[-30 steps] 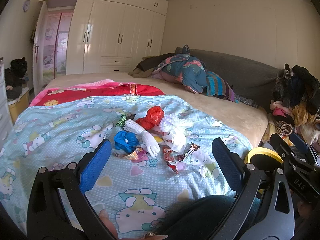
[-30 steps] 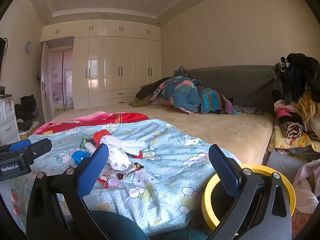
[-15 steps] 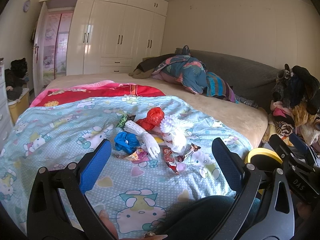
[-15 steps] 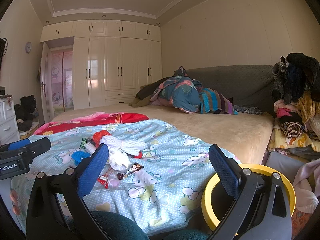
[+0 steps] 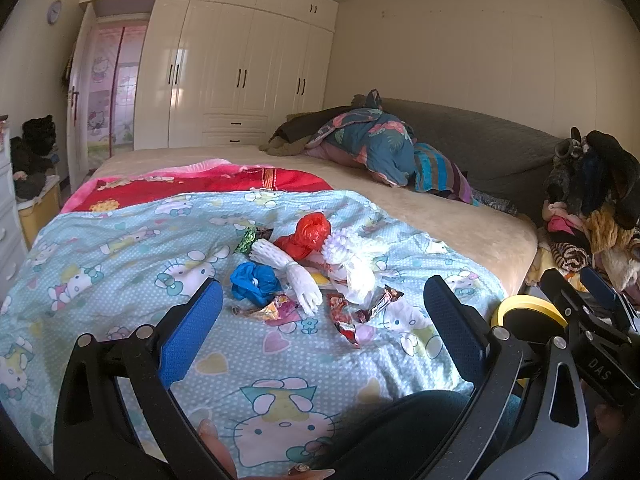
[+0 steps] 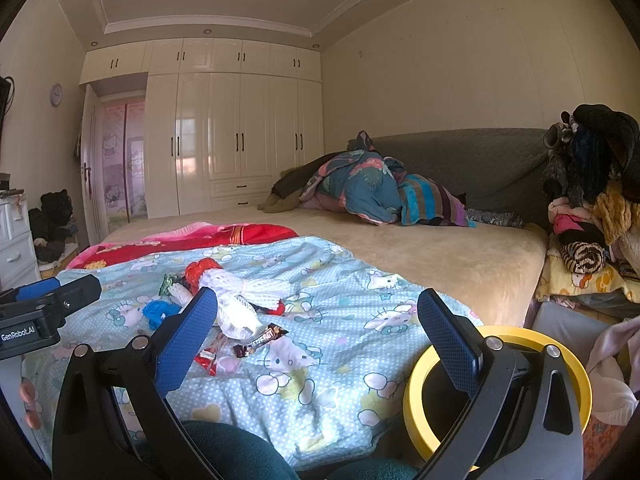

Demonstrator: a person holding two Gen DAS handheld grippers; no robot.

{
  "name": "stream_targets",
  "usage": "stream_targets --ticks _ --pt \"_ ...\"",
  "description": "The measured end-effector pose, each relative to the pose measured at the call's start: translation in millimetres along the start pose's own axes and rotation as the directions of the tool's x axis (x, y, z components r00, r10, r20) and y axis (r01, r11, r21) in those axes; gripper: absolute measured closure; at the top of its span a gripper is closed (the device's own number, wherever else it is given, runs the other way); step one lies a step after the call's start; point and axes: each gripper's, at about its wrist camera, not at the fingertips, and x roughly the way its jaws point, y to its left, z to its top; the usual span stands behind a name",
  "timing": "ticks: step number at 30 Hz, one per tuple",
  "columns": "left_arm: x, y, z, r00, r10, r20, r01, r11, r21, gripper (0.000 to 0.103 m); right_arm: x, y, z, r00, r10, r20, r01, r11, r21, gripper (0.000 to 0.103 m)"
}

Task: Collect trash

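A heap of trash lies on the light blue cartoon-print blanket (image 5: 132, 264): a red plastic bag (image 5: 308, 234), a crumpled blue bag (image 5: 254, 282), white foam netting (image 5: 294, 276), a white crumpled wrapper (image 5: 358, 274) and snack wrappers (image 5: 360, 308). My left gripper (image 5: 322, 334) hovers open just short of the heap, nothing between its fingers. My right gripper (image 6: 316, 334) is open too, low at the bed's near edge. From there the heap (image 6: 236, 304) sits to the left, with a candy bar wrapper (image 6: 262, 336) nearest. A yellow-rimmed bin (image 6: 416, 400) stands on the floor beside the bed.
A red blanket (image 5: 208, 182) lies behind the blue one. Bundled bedding (image 5: 376, 148) is piled against the grey headboard (image 6: 480, 160). Clothes (image 6: 592, 200) are stacked at the right. White drawers (image 6: 14, 240) stand at the left, wardrobes (image 6: 236, 132) at the back. A person's knee (image 6: 224, 452) is below.
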Motion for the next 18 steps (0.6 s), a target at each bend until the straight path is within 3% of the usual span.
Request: stream_targets --ticks 18 --pt "4.6 4.2 -2.6 1.000 -0.018 -0.017 0.018 1.000 -0.003 0.010 7.3 1.6 -7.1 0.999 0.039 -0.035 -0.039 0.999 -0.002 0.006"
